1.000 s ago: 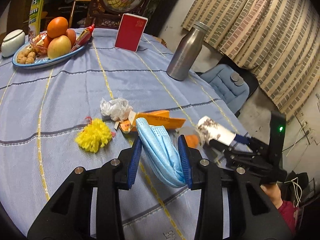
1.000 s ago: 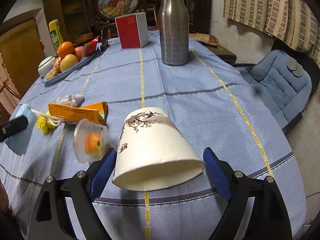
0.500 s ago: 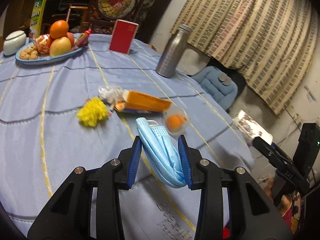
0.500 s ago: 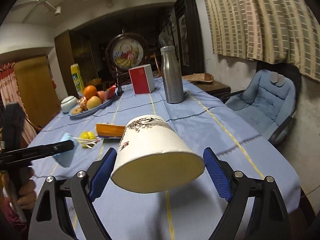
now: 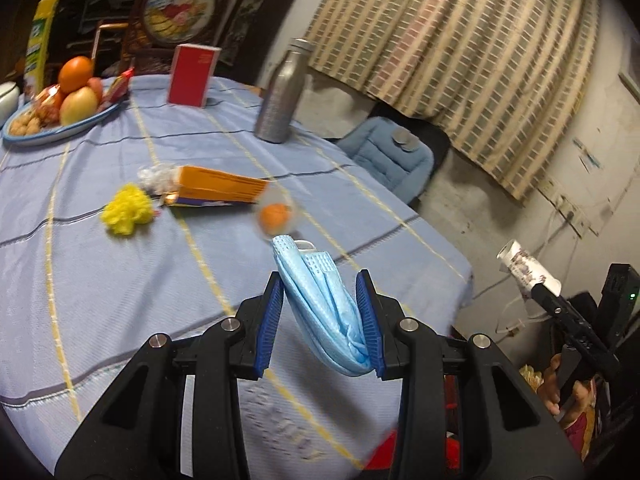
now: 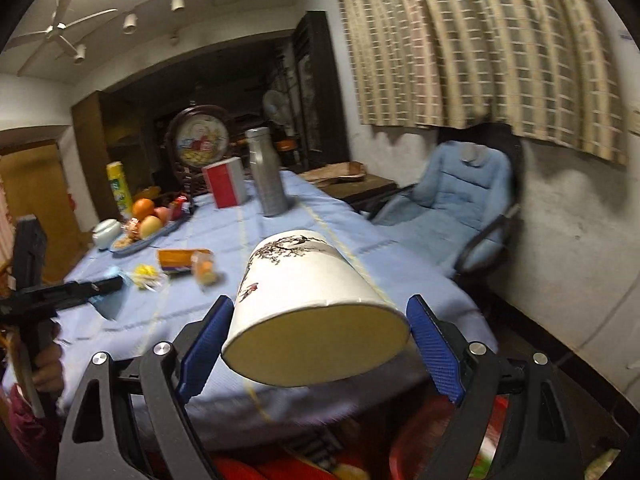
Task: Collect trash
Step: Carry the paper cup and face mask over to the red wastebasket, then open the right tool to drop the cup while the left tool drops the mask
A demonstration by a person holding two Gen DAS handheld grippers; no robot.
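**Mask and cup carried off the counter toward a red bin**

Both hand-held grippers have pulled back from the counter (image 5: 120,280) since a second ago, when the paper cup (image 6: 312,312) hung low over the cloth; it now hangs past the counter's edge, above something red (apparently a bin, only partly visible). The right hand-held gripper (image 6: 316,344) clamps the cup by its sides, mouth toward the camera. The left hand-held gripper (image 5: 320,320) pinches a folded blue face mask (image 5: 324,308) over the near edge. An orange carton (image 5: 220,190), a yellow pom-pom (image 5: 128,214) and a clear cup (image 5: 276,214) remain behind. The risk: the limp mask may cling to a pad on release, or the cup may bounce off the rim.
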